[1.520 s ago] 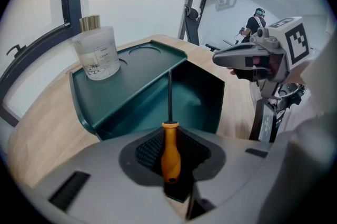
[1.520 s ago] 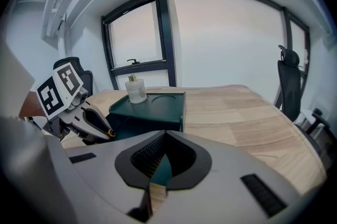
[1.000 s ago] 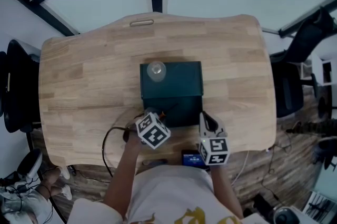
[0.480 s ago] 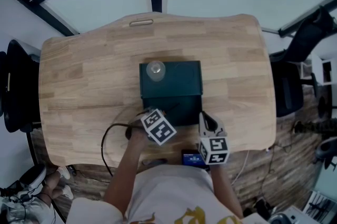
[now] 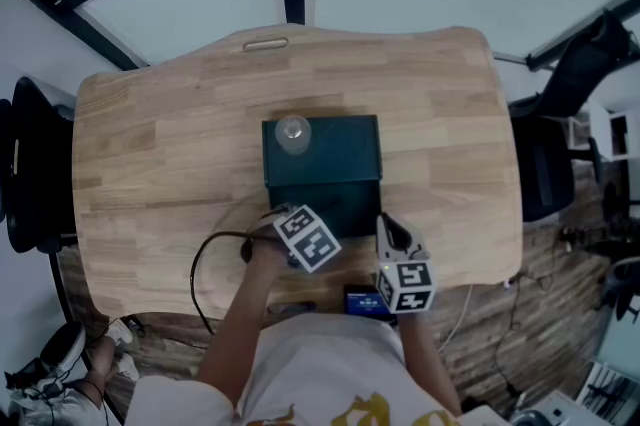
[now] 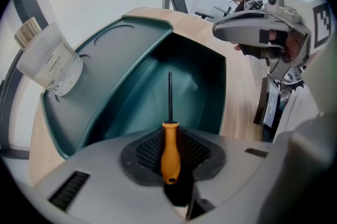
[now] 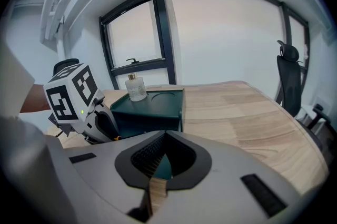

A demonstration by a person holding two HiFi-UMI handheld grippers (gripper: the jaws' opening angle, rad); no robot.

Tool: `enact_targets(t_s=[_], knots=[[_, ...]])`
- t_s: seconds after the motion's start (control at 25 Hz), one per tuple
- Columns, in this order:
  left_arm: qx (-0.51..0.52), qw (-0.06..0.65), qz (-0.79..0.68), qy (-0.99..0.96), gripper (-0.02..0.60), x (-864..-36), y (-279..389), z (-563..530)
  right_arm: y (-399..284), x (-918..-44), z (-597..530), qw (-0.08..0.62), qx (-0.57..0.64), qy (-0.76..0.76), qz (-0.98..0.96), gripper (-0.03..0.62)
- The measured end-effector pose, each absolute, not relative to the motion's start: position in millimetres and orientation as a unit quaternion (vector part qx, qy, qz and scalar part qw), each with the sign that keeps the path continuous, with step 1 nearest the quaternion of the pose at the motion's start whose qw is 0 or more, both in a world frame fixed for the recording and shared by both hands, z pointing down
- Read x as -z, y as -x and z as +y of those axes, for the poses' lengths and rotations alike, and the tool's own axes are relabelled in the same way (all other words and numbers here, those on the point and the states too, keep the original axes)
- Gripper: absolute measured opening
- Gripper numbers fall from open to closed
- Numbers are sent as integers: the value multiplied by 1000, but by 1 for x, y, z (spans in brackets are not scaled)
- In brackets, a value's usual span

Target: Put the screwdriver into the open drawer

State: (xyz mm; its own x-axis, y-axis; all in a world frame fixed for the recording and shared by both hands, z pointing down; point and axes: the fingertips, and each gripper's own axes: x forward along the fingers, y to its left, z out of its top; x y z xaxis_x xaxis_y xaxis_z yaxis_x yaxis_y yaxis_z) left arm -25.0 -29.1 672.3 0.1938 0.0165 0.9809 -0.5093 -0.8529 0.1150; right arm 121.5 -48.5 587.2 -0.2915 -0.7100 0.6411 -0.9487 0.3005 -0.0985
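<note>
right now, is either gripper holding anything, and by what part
The left gripper grips the screwdriver by its orange handle, shaft pointing into the open drawer. The right gripper holds nothing, its jaws almost closed.

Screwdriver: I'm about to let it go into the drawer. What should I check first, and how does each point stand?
1. Grip: left tool shut on the screwdriver at its orange handle: ok.
2. Aim: the shaft points into the open drawer: ok.
3. Landing spot: the part of the drawer's inside that shows holds nothing: ok.
4. Gap between the tip and the drawer floor: cannot tell.
5. Right tool: nothing between its jaws, off to the drawer's side: ok.
6. Bottle: upright on the green box, apart from both tools: ok.
</note>
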Motion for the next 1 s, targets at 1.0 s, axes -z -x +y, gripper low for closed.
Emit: enact_targets(t_s=[1.0], knots=[[-647,241,-152,-708,72,-680,21,-24,-127,-586,-39,244,-244,-543,-765,-2]])
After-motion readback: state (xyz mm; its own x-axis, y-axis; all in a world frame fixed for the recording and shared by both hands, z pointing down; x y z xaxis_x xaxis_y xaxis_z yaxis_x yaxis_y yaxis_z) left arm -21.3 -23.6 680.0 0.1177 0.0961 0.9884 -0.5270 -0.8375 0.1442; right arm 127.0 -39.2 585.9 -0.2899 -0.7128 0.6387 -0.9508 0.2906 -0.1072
